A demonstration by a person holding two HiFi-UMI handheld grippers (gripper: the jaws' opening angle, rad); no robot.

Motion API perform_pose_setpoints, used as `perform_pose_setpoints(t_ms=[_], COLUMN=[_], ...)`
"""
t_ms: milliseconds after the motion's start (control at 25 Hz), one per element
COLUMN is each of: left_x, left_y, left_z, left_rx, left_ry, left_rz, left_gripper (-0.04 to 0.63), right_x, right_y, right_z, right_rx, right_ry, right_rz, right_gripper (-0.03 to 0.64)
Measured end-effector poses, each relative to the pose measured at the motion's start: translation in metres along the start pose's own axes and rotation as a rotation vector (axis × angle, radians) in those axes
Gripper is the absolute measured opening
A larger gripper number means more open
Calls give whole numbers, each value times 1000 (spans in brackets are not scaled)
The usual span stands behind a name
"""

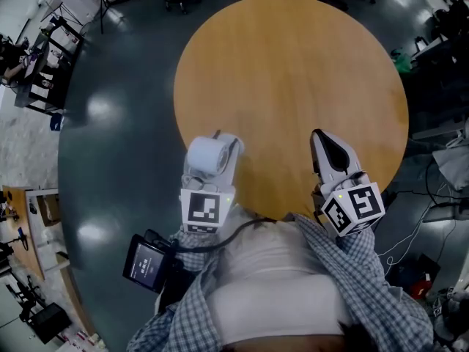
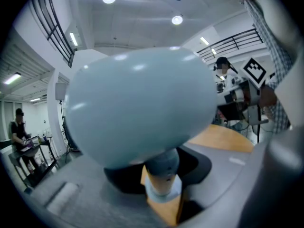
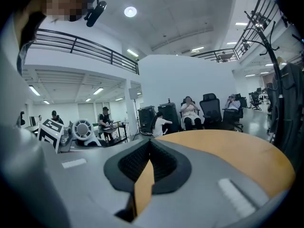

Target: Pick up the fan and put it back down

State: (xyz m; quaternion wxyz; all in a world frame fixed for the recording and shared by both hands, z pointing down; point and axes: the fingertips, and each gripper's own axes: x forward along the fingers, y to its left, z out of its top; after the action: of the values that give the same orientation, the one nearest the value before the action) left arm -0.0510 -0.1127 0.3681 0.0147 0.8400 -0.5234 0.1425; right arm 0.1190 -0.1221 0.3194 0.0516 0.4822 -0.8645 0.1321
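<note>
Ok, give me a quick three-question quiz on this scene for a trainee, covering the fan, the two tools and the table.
1. True or false: the right tool is gripping the fan.
2. The table is: A) round with a wooden top, B) square with a glass top, C) covered by a cloth.
3. Fill in: the fan's neck sits between the jaws of the ____ tool.

Key
1. False: its jaws are together with nothing between them.
2. A.
3. Left: the left tool is closed on the neck.
</note>
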Motion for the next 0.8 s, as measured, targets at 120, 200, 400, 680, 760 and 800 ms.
perform_pose_setpoints(t_ms=[120, 200, 400, 680, 760, 800], left_x=[11, 22, 26, 53, 65, 69], left_y=[0, 2, -5, -7, -8, -9], left_z=[-5, -14, -25, -49, -66, -73], left_rx=[-3, -5, -16, 21, 22, 16], left_ry=[4, 5, 19, 46, 59, 65], left_rz=[-5, -7, -46, -65, -71, -76], left_gripper=[143, 143, 143, 143, 143, 143], right_x=[2, 9, 0, 10, 18, 20], right_y=[-7, -15, -16, -31, -38, -40], right_z=[0, -11, -21, -47, -61, -67], right_rx=[-2, 5, 9, 4, 5, 4], right_ry=[7, 23, 77, 147, 163, 171], right_rz=[-9, -19, -46, -58, -61, -63], right_gripper=[2, 2, 2, 2, 2, 2])
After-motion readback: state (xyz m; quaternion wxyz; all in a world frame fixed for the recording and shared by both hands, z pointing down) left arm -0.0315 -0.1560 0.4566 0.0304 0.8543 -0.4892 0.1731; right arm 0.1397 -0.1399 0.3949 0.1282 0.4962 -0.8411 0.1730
